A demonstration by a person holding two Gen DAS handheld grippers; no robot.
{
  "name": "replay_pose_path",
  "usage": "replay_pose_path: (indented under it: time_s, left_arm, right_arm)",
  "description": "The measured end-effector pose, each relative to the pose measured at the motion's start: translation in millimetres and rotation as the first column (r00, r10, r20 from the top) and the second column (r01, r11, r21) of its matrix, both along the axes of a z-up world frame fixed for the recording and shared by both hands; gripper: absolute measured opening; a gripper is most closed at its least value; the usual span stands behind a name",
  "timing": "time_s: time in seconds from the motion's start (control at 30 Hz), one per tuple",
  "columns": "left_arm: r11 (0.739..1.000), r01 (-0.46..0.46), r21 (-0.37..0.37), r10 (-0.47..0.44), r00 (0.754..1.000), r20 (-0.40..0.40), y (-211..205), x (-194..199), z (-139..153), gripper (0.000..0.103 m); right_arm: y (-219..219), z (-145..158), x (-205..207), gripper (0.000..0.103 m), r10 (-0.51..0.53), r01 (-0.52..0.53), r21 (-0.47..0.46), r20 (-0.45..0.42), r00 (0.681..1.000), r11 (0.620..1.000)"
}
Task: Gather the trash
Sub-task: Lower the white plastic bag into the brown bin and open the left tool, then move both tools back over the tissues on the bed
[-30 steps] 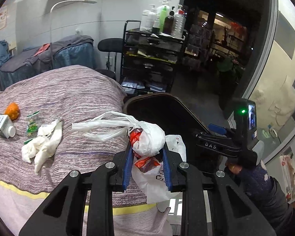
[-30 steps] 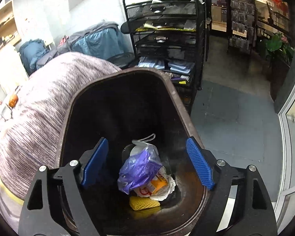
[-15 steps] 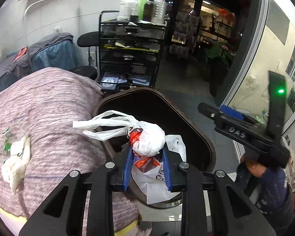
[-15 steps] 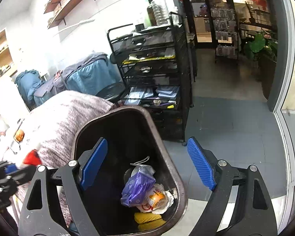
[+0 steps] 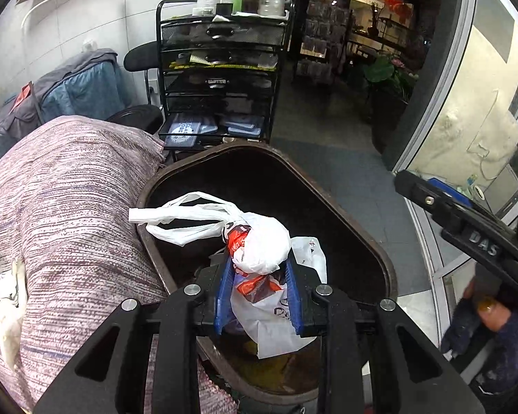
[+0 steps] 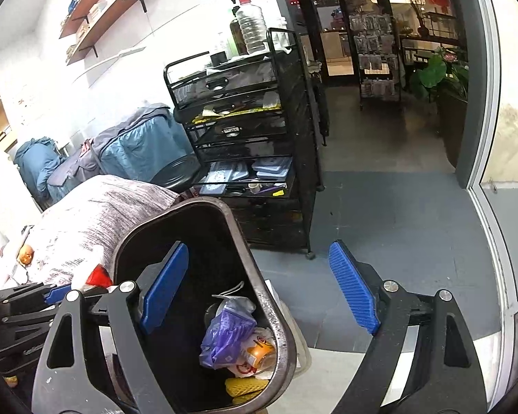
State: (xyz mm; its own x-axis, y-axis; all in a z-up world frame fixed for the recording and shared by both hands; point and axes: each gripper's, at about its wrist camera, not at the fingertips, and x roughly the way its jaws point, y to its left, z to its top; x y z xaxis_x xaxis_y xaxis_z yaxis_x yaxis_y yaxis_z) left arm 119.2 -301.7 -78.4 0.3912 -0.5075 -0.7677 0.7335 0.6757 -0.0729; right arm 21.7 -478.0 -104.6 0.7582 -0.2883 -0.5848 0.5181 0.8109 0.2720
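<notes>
Left gripper [image 5: 258, 296] clenching a knotted white plastic bag [image 5: 262, 248], blue pads pinching the gathered waist just under the knot. Bag hanging over the open mouth of the dark trash bin [image 5: 369, 241], lower pouch drooping below the jaws toward 6 o'clock, loose handle loops trailing out toward 9 o'clock across the bin's rim.

Right gripper [image 6: 259, 289] gaping wide, grasping nothing, its left pad sitting inside the bin's mouth and its right pad outside over the floor.

Handling, judged from the look: thin film, soft, crumpling freely, probably light; red-printed wrappers showing through, nothing rigid visible inside. Slippery surface, so pinching flat film risking a slide; bunched neck at the knot giving the thickest, surest purchase, which is where the pads are sitting now. Loops likely snagging on the rim at 9 o'clock if let go carelessly.

Bin already holding a purple bag [image 6: 224, 334], an orange-lidded cup [image 6: 259, 353] and something yellow [image 6: 245, 388] at the bottom, toward 6 o'clock in the right wrist view.

Striped bedcover [image 5: 69, 207] lying at 9 o'clock of the bin, touching its rim. White crumpled tissue [image 5: 7, 321] waiting there near the left edge, plus an orange item [image 6: 26, 254] farther along; both soft-looking, small, needing a shallow pinch from above.

Black drawer cart [image 6: 245, 131] standing at 12 o'clock behind the bin.
</notes>
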Motion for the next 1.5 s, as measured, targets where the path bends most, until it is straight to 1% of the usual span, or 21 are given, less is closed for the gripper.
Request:
replay_pose_path:
  time_s: [0.03, 0.1, 0.13, 0.17, 0.2, 0.23, 0.37, 0.47, 0.6, 0.8, 0.97, 1.07, 1.2, 1.27, 1.37, 1.5]
  left_arm:
    - [1.000, -0.004, 0.002, 0.004, 1.000, 0.003, 0, 1, -1, 0.029]
    - [1.000, -0.006, 0.006, 0.006, 1.000, 0.014, -2, 1, -3, 0.038]
    - [1.000, -0.009, 0.008, 0.009, 1.000, 0.024, -2, 1, -3, 0.051]
    - [1.000, -0.016, 0.007, 0.015, 0.999, 0.041, -1, 0, -2, 0.067]
    - [1.000, -0.018, 0.001, 0.018, 0.998, 0.054, -1, -1, -2, 0.073]
    - [1.000, -0.017, -0.006, 0.017, 0.998, 0.068, 0, -2, -1, 0.079]
    - [1.000, -0.014, -0.003, 0.014, 0.993, 0.121, 1, -6, 4, 0.092]
    - [1.000, -0.012, -0.007, 0.013, 0.990, 0.144, 4, -9, 9, 0.095]
    - [1.000, -0.017, -0.017, 0.019, 0.986, 0.166, 10, -14, 17, 0.095]
    - [0.998, -0.047, -0.046, 0.055, 0.980, 0.191, 28, -26, 30, 0.097]
    - [0.995, -0.071, -0.077, 0.086, 0.972, 0.217, 50, -39, 41, 0.097]
    - [0.991, -0.102, -0.092, 0.121, 0.965, 0.233, 66, -42, 46, 0.097]
    - [0.982, -0.152, -0.113, 0.174, 0.960, 0.221, 89, -39, 50, 0.097]
    - [0.976, -0.184, -0.115, 0.207, 0.950, 0.236, 101, -37, 51, 0.097]
    - [0.964, -0.244, -0.108, 0.265, 0.926, 0.270, 120, -35, 53, 0.097]
    - [0.944, -0.309, -0.119, 0.330, 0.910, 0.252, 149, -26, 54, 0.097]
  right_arm:
    - [0, 0, 0, 0.083, 0.000, 0.000, 0.001, -0.001, 1.000, 1.000]
    - [-1, -1, 1, 0.083, 0.001, -0.001, 0.002, -0.004, 1.000, 1.000]
    - [-1, -1, 1, 0.083, 0.002, -0.002, 0.003, -0.004, 1.000, 1.000]
    - [0, -1, 1, 0.083, 0.001, -0.001, 0.003, -0.004, 1.000, 1.000]
    - [0, -1, 1, 0.083, 0.001, -0.001, 0.002, -0.004, 1.000, 1.000]
    - [0, -1, 1, 0.083, 0.001, -0.001, 0.002, -0.005, 1.000, 1.000]
    - [-2, -2, 3, 0.083, 0.001, -0.001, 0.007, -0.006, 1.000, 1.000]
    - [0, -3, 3, 0.083, 0.007, -0.007, 0.011, -0.005, 1.000, 1.000]
    - [2, -3, 4, 0.083, 0.019, -0.019, 0.015, 0.003, 1.000, 1.000]
    - [10, -3, 8, 0.083, 0.053, -0.053, 0.025, 0.017, 0.998, 0.998]
    - [27, 0, 16, 0.083, 0.115, -0.115, 0.026, 0.033, 0.993, 0.993]
    - [40, 2, 23, 0.083, 0.156, -0.157, 0.025, 0.038, 0.987, 0.987]
    - [58, 3, 33, 0.083, 0.208, -0.209, 0.022, 0.041, 0.977, 0.978]
    - [69, 4, 39, 0.083, 0.238, -0.239, 0.024, 0.045, 0.970, 0.971]
    - [87, 4, 47, 0.083, 0.286, -0.287, 0.023, 0.045, 0.957, 0.958]
    - [111, 5, 60, 0.083, 0.347, -0.348, 0.020, 0.043, 0.937, 0.937]
